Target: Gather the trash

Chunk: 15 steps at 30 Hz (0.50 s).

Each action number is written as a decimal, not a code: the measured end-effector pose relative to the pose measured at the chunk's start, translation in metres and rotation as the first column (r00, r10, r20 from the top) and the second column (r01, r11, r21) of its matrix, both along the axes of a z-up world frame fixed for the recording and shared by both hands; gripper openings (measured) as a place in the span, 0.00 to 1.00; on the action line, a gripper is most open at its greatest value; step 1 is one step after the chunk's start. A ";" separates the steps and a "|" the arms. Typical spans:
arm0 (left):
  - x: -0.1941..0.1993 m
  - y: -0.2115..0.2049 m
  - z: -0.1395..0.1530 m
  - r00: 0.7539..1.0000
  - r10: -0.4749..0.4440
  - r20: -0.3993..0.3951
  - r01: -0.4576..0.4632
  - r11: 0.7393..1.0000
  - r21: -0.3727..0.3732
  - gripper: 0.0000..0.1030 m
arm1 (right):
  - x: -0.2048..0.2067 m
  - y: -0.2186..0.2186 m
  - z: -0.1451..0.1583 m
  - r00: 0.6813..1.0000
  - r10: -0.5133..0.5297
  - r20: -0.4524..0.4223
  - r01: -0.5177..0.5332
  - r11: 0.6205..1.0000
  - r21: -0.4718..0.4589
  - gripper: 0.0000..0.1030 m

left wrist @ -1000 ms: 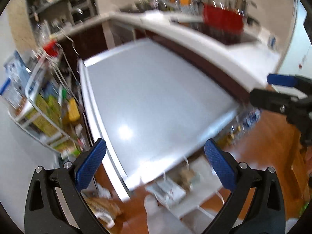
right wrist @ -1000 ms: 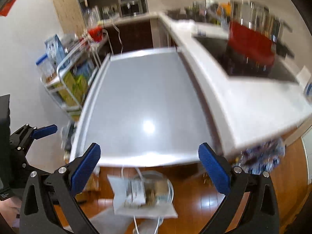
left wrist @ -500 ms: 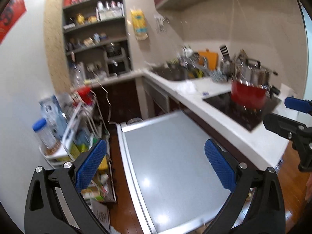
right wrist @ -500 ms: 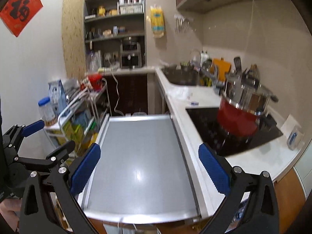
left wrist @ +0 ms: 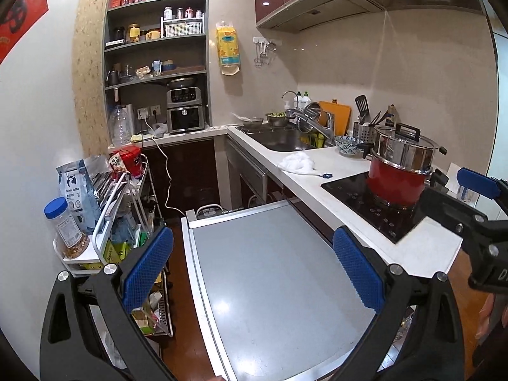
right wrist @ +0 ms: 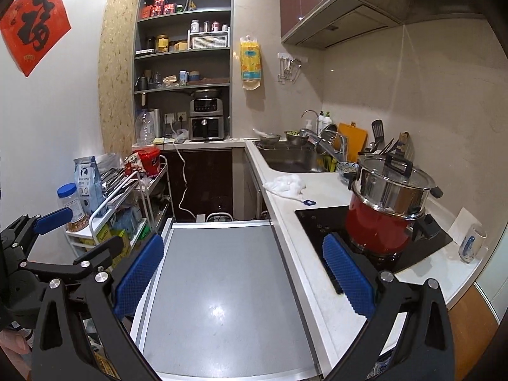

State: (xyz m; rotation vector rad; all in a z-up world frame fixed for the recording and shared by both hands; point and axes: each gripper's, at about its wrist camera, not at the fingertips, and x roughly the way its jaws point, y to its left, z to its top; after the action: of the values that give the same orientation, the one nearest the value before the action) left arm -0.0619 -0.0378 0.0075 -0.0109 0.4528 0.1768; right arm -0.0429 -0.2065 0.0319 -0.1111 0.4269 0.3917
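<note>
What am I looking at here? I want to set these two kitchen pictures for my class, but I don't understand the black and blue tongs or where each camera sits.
A person holds a two-finger gripper in each hand; a fisheye camera on each looks along its fingers. One picture is from the left gripper, one from the right gripper. Both are open and hold nothing. Below them is a bare grey table. On the white counter lie a crumpled white wad, likely trash, and a small blue item. A red pot sits on the black hob.

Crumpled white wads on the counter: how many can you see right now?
1: a crumpled white wad on the white counter, between sink and cooktop. Others may be hidden behind the pots.
</note>
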 end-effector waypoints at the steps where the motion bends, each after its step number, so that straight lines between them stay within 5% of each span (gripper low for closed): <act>1: 0.000 0.001 0.001 1.000 0.014 0.004 -0.014 1.000 0.005 0.98 | 0.001 -0.001 0.001 1.000 -0.005 0.001 0.005 1.000 0.005 0.96; 15: 0.008 0.020 0.008 0.999 0.051 0.005 -0.051 0.999 -0.016 0.98 | 0.016 0.000 0.006 0.999 -0.039 0.001 0.039 0.999 0.016 0.96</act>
State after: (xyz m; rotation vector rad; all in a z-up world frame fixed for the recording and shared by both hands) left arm -0.0538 -0.0180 0.0153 -0.0385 0.4488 0.2235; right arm -0.0267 -0.2063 0.0381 -0.0873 0.4244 0.3565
